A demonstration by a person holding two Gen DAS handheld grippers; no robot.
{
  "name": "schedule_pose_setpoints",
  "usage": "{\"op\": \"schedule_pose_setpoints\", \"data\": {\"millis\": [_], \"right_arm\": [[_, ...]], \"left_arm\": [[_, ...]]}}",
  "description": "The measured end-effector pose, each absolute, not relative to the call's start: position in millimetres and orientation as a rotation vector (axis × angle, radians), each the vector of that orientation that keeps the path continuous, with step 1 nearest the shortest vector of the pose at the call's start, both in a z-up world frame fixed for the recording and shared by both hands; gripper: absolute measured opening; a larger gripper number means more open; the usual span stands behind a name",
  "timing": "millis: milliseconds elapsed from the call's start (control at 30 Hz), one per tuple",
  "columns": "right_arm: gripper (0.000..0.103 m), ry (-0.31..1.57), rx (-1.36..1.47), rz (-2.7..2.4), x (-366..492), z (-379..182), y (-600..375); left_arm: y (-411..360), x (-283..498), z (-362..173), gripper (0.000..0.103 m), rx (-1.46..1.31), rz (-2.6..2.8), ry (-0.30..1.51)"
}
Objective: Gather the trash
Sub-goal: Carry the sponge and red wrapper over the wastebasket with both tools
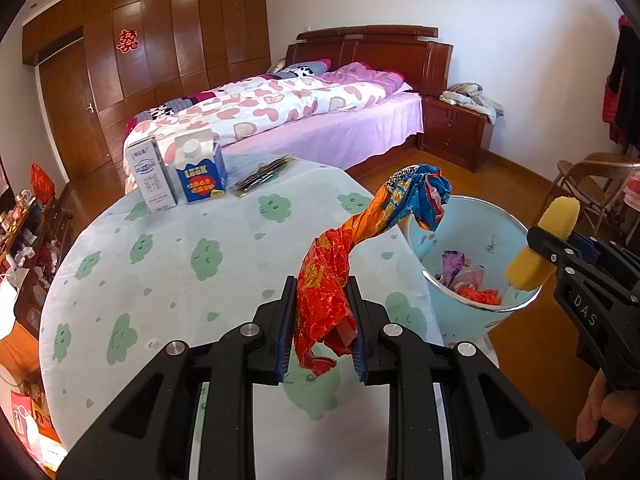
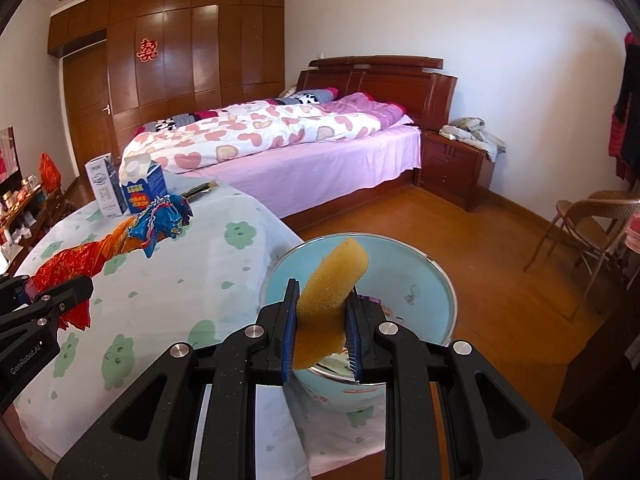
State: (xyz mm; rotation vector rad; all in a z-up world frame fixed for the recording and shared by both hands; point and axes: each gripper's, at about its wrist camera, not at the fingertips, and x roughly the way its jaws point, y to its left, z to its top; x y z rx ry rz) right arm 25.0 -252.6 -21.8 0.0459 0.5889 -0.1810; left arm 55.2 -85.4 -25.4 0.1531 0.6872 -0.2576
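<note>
A twisted red-orange and blue foil wrapper hung above the table's edge; a yellow sponge stood tilted over the pale-blue bin.

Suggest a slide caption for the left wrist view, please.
Left gripper clamps twisted red-and-blue foil wrapper beside light-blue bin.

The black left gripper clamps a twisted red, orange and blue foil wrapper above the right edge of a round table under a pale cloth with green cloud prints. Just beyond that edge stands a light blue bin holding scraps. The right gripper pinches a yellow sponge over it. Two cartons stand near the far edge.
</note>
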Motion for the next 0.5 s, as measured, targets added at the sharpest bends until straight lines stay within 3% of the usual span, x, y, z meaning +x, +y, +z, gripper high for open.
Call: {"op": "schedule_pose_setpoints", "data": {"millis": [500], "right_arm": [[0.022, 0.602, 0.078, -0.253, 28.7, -30.3, -288.0]], "left_arm": [[-124.4, 68.7, -30.6, 0.024, 0.182, -0.32, 0.694]]}}
